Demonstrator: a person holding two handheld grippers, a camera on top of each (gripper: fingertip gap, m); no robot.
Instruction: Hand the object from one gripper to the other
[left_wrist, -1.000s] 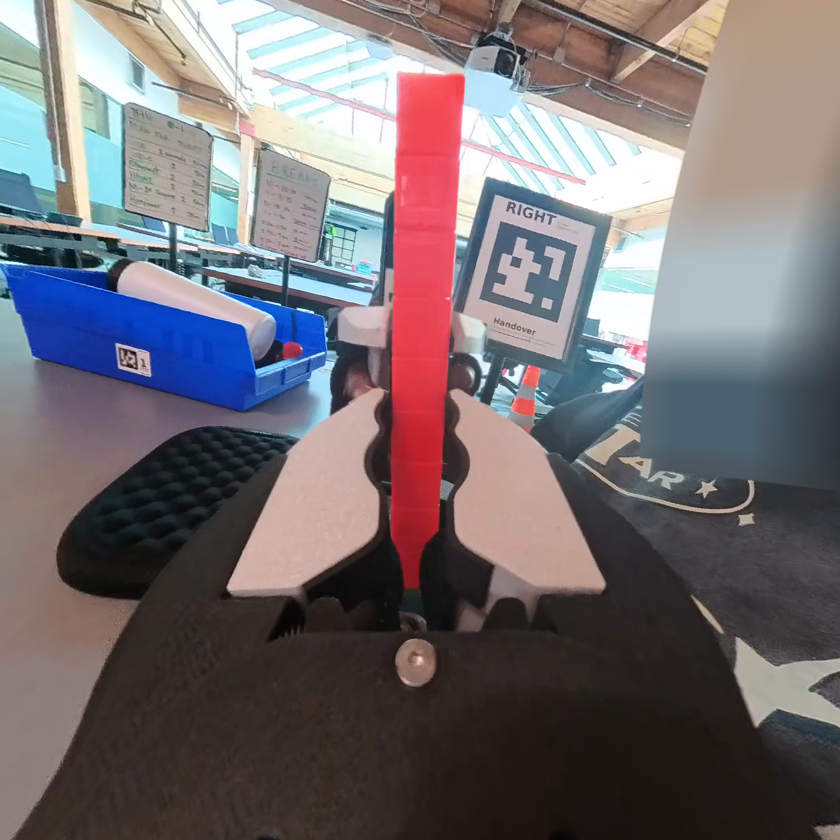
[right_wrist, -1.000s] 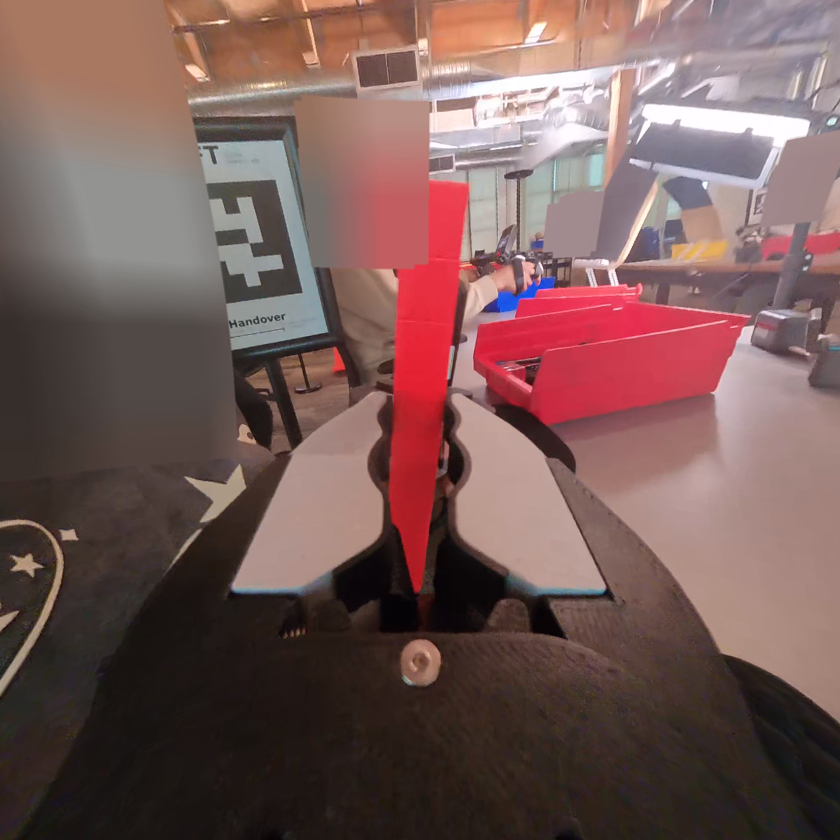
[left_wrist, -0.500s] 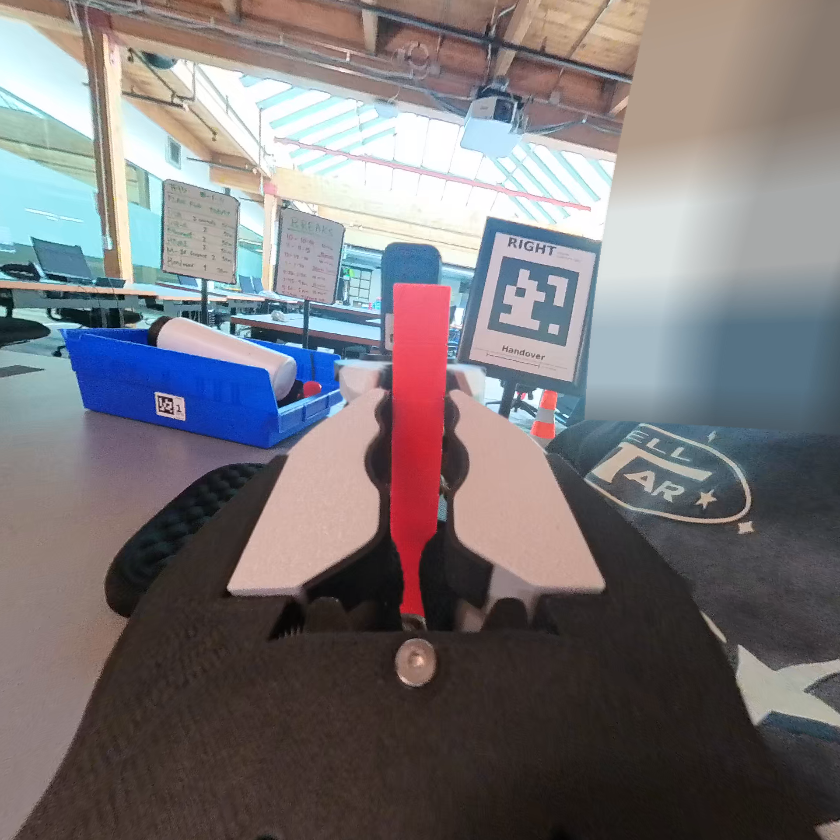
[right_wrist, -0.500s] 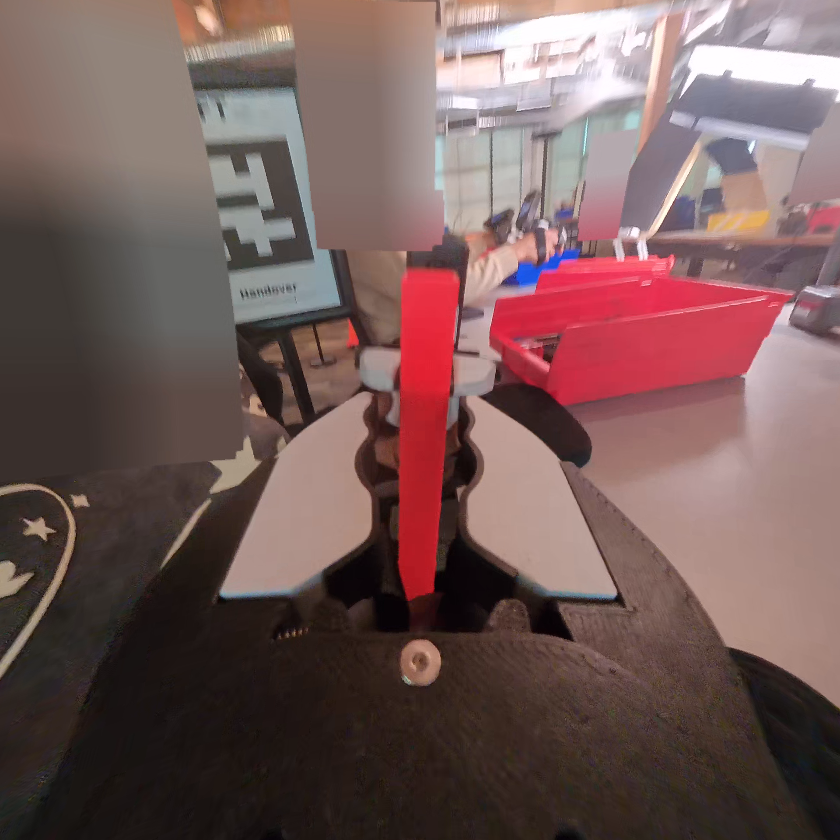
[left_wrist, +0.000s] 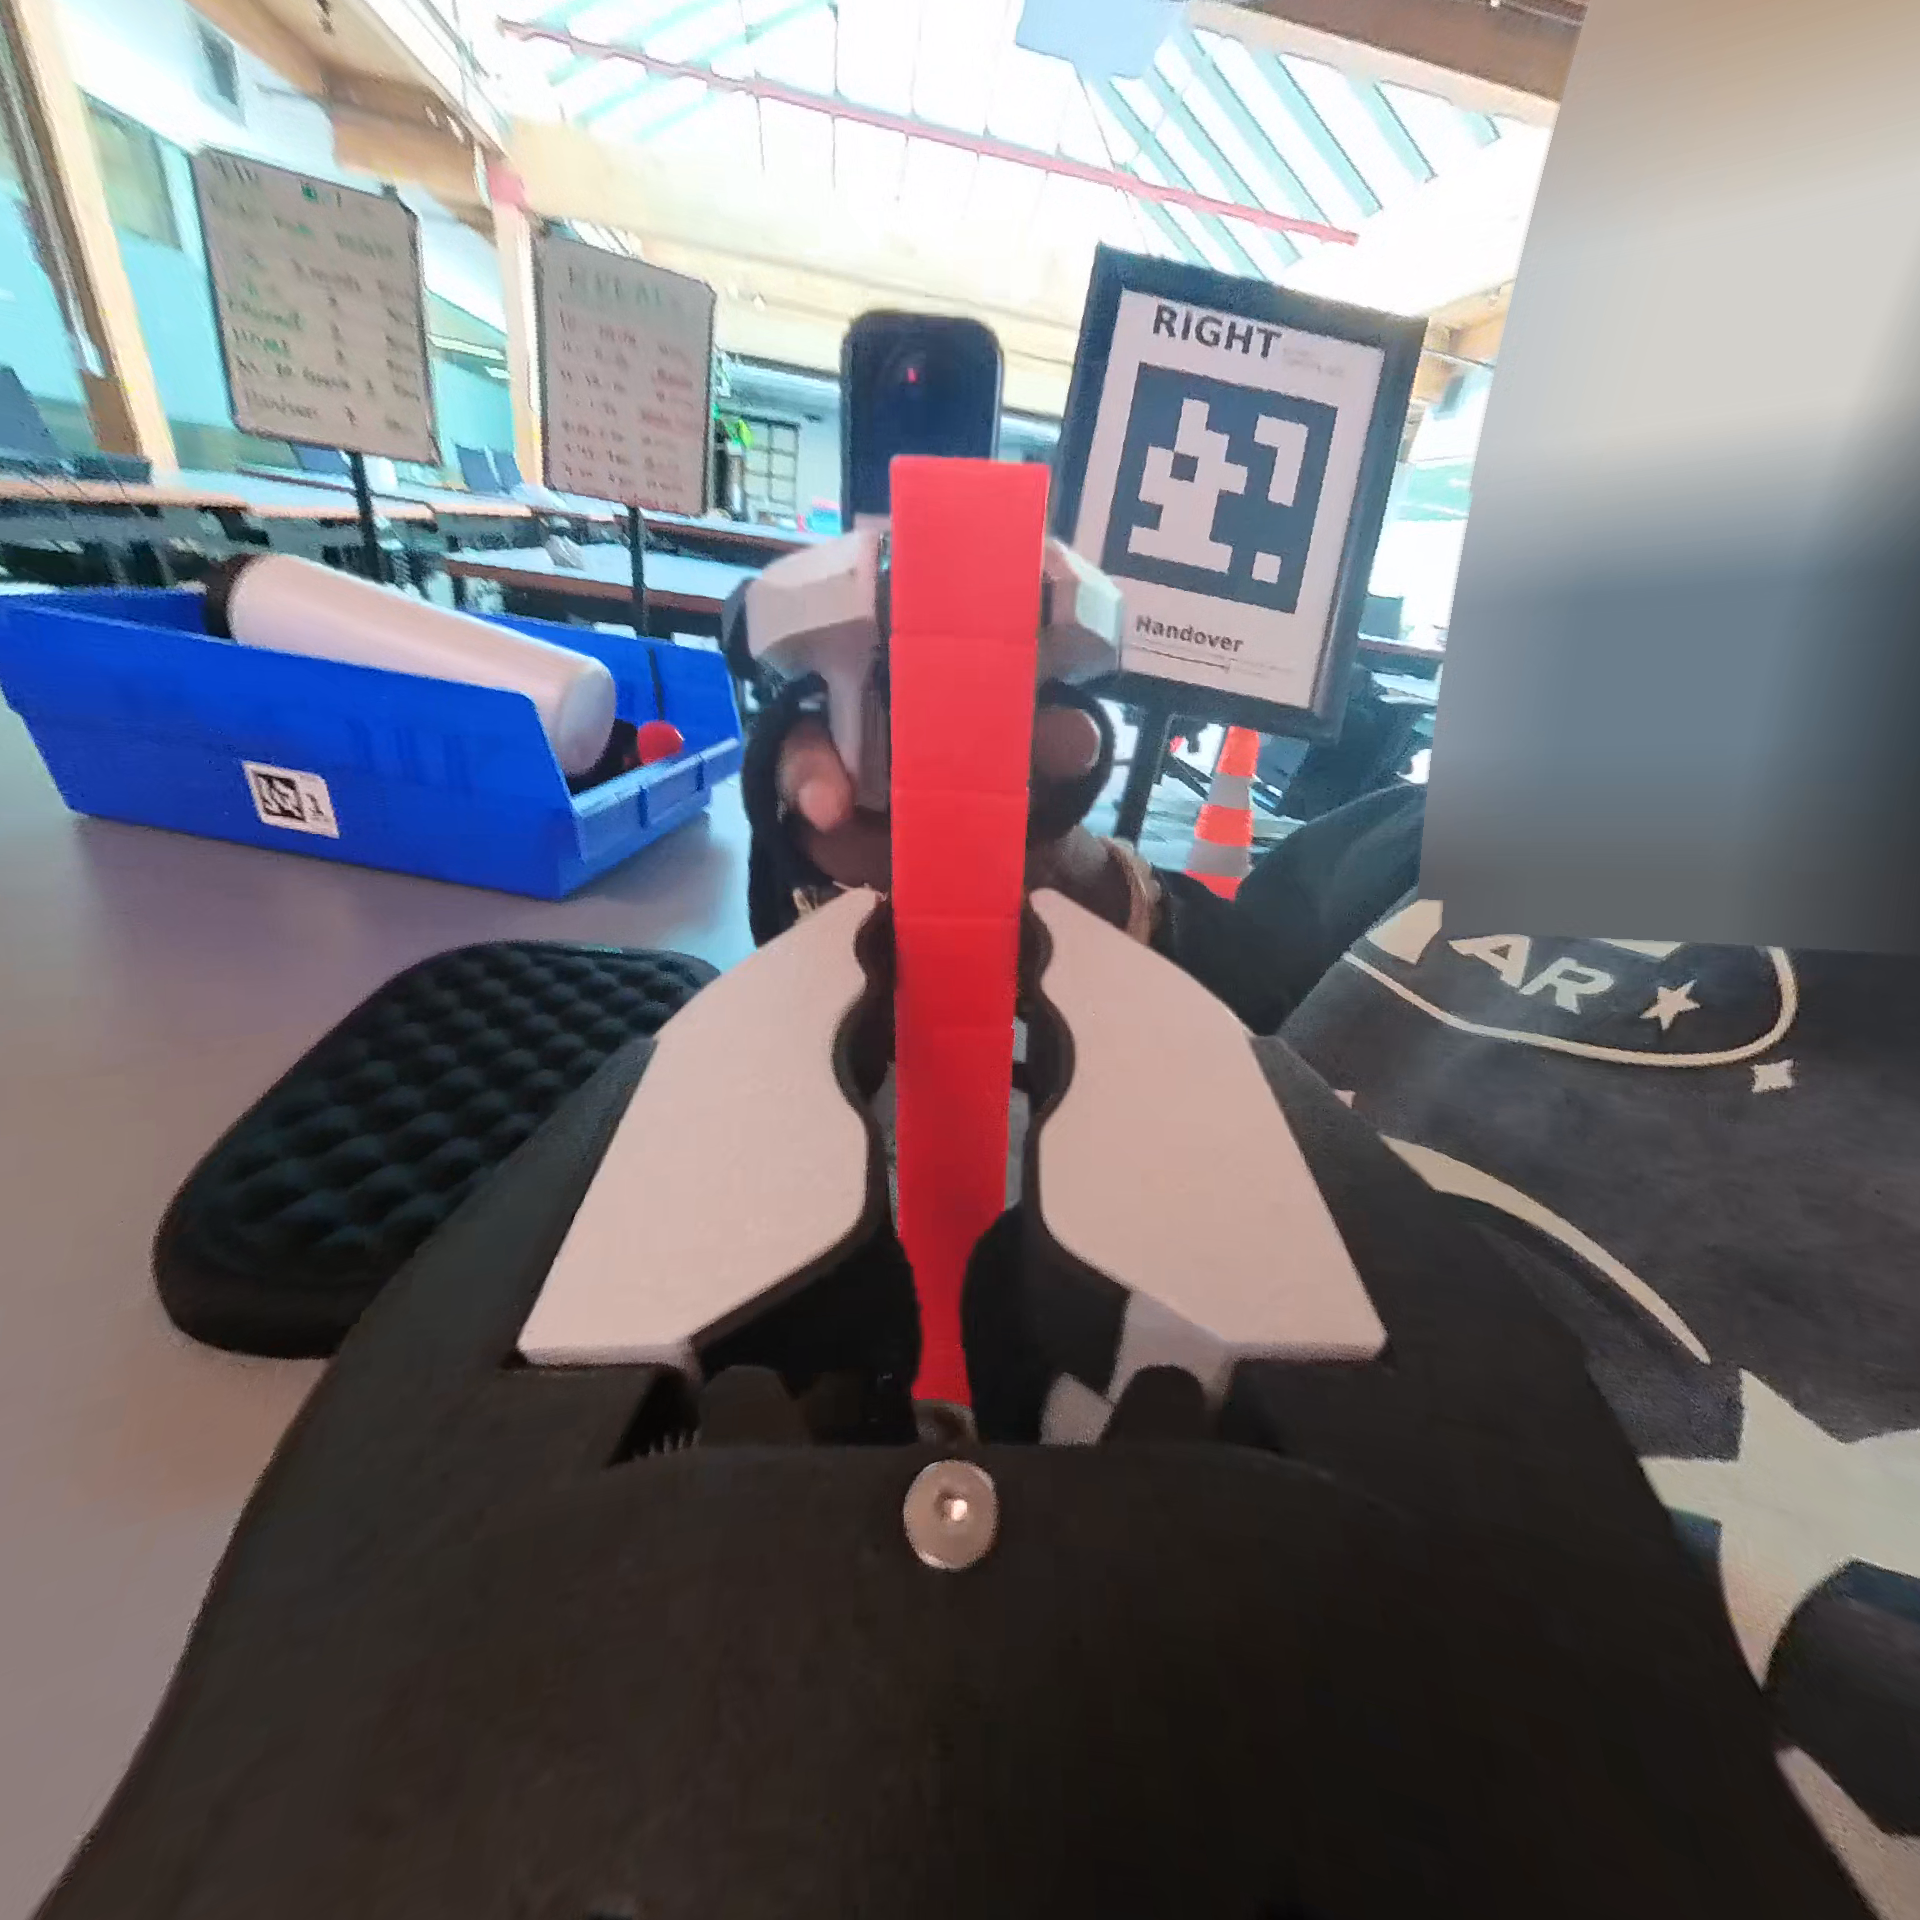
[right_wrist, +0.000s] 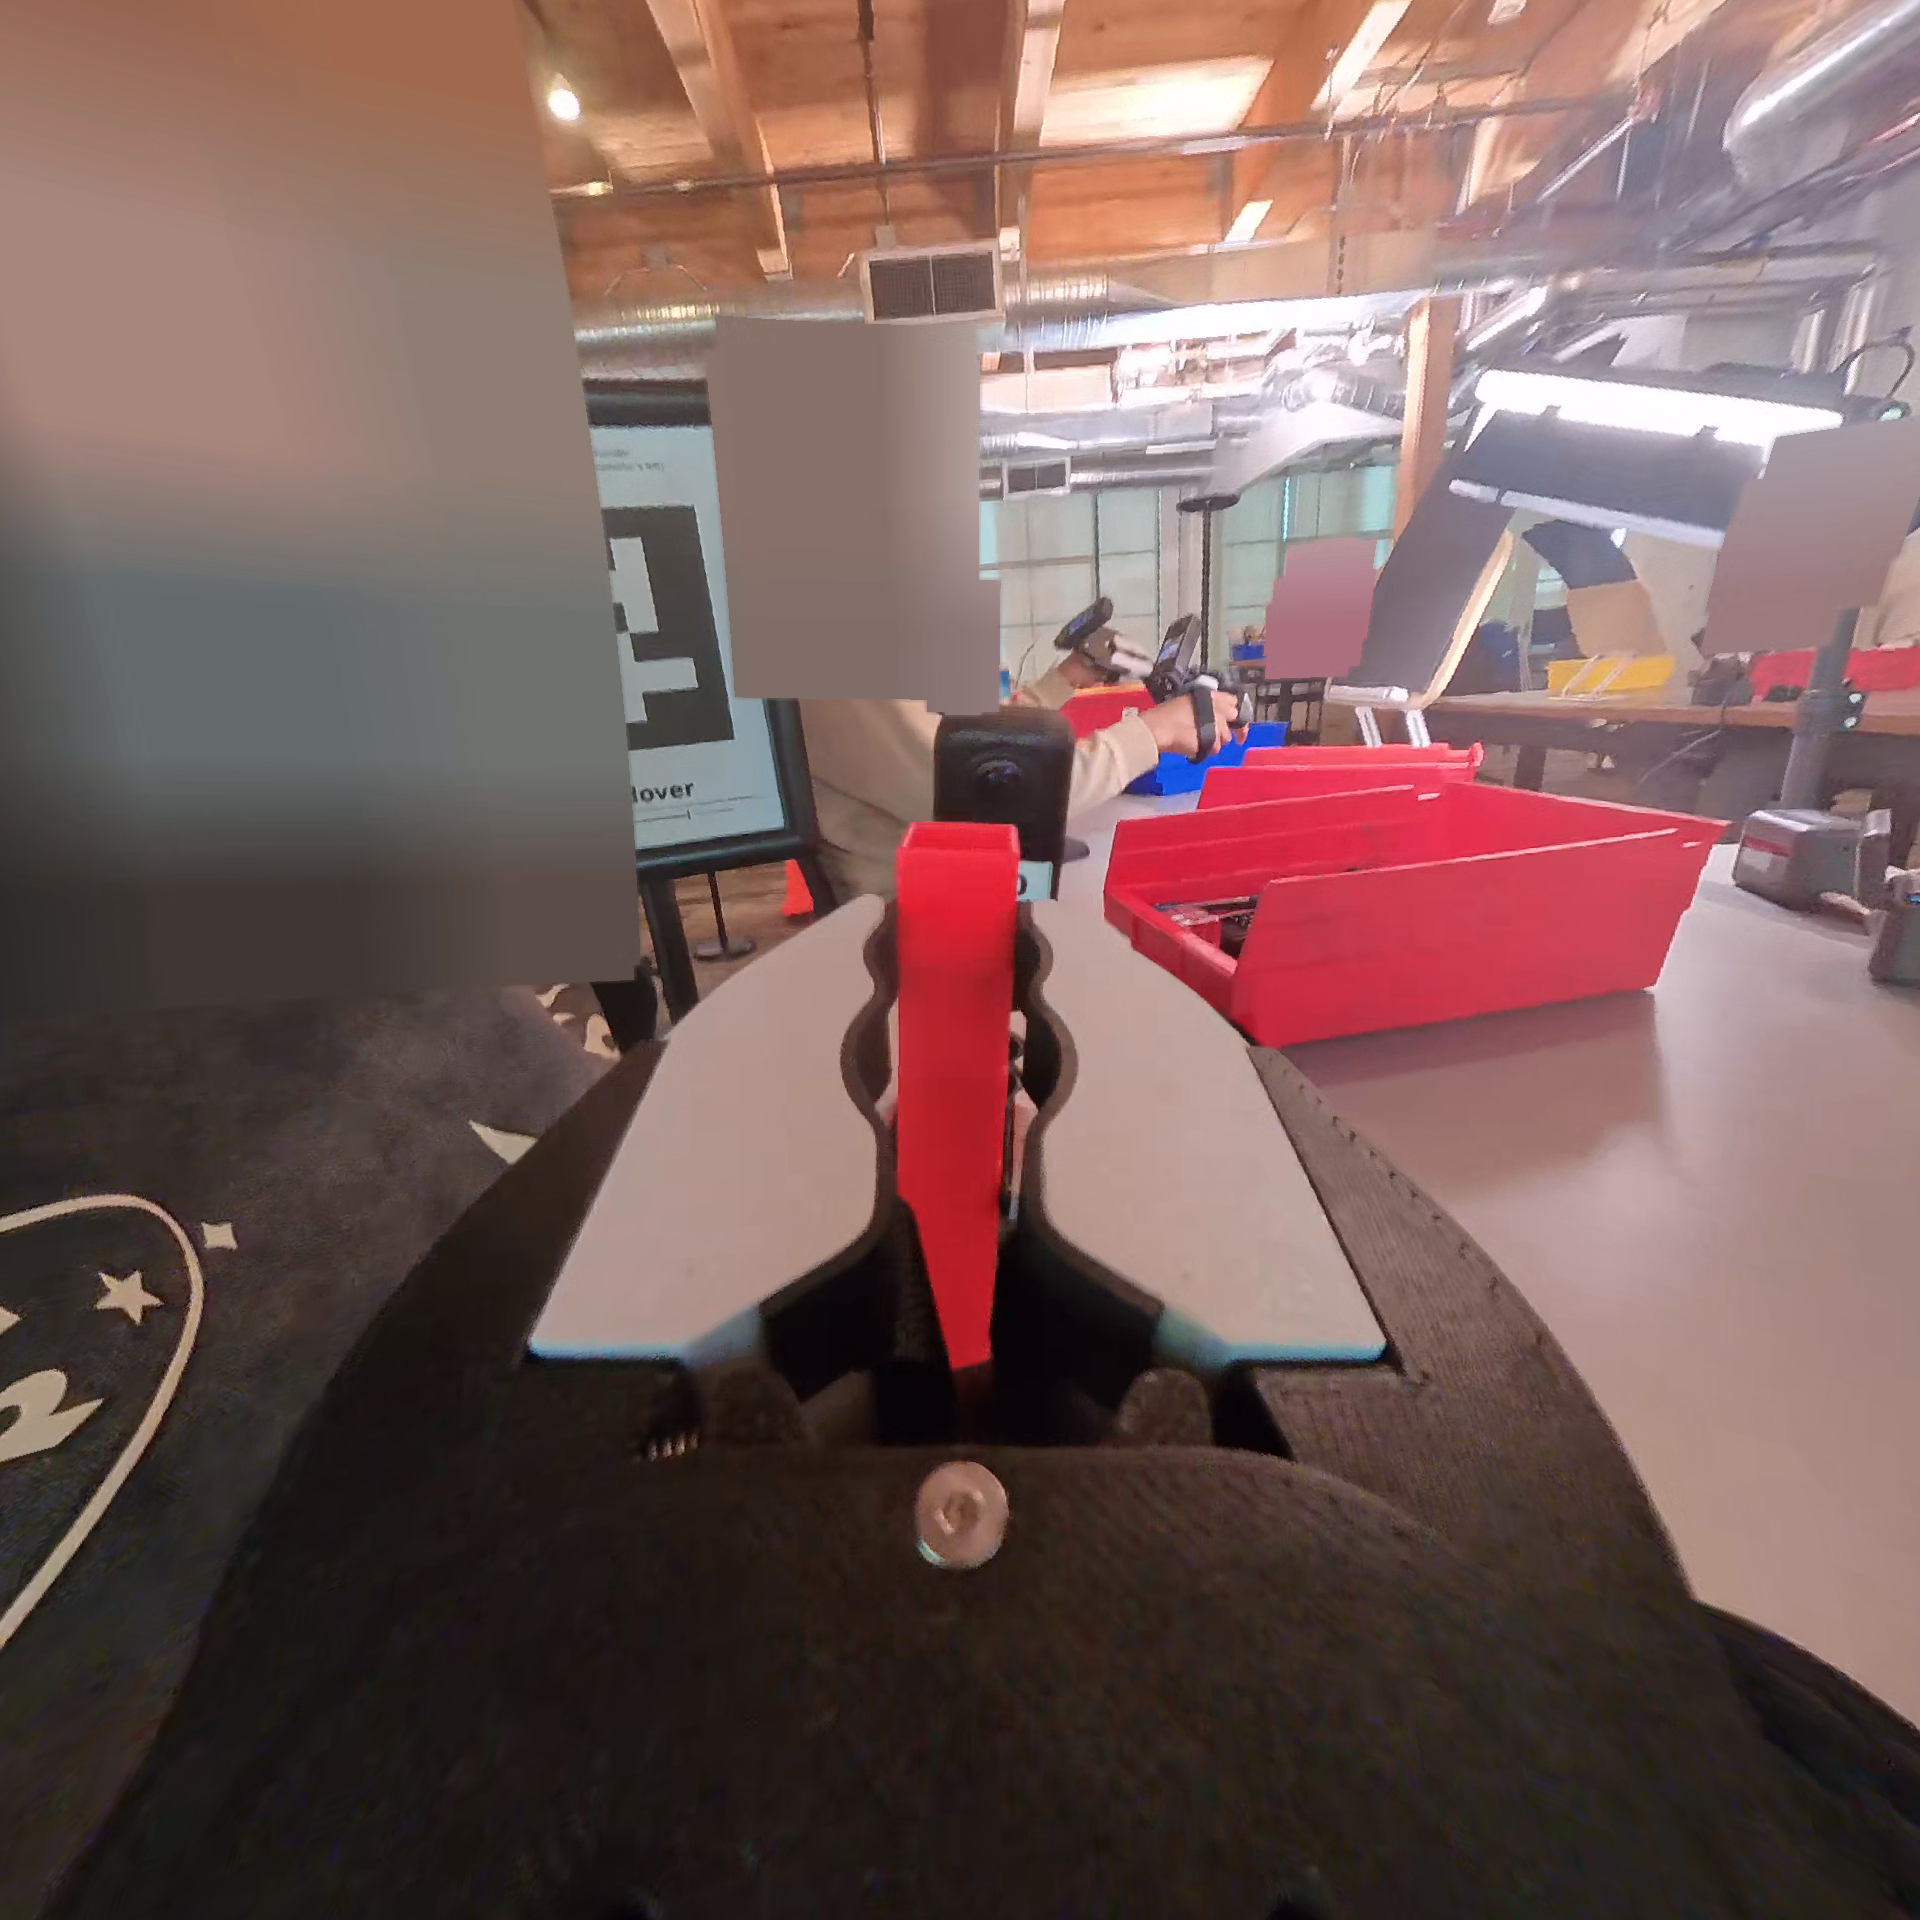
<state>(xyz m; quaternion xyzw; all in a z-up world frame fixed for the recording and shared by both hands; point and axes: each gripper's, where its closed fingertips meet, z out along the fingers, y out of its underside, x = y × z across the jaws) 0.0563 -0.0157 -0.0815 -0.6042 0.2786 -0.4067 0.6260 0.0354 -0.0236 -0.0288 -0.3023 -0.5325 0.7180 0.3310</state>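
Note:
A long red bar (left_wrist: 956, 935) runs straight between my two grippers, which face each other above the table. My left gripper (left_wrist: 956, 920) is shut on its near end. At the far end the right gripper's grey fingers (left_wrist: 1086, 613) sit on either side of the bar, with a hand behind them. In the right wrist view the red bar (right_wrist: 951, 1039) lies between the fingers of my right gripper (right_wrist: 954, 920), which press against its sides. Its hollow end sticks out just past the fingertips. The left gripper's black camera (right_wrist: 1003, 769) shows right behind it; the left gripper's fingers are hidden.
A blue bin (left_wrist: 312, 748) holding a white bottle (left_wrist: 416, 644) stands on the grey table at left, with a black dimpled pad (left_wrist: 416, 1091) nearer. A red bin (right_wrist: 1455, 935) stands at right. A framed marker sign (left_wrist: 1236, 499), an orange cone (left_wrist: 1226, 821) and a dark shirt (left_wrist: 1558, 1091) are close by.
The right gripper's jaws stood a little wider than the bar half a second ago and now press on it. The left gripper has kept its grip. Both grippers have tilted and drawn closer.

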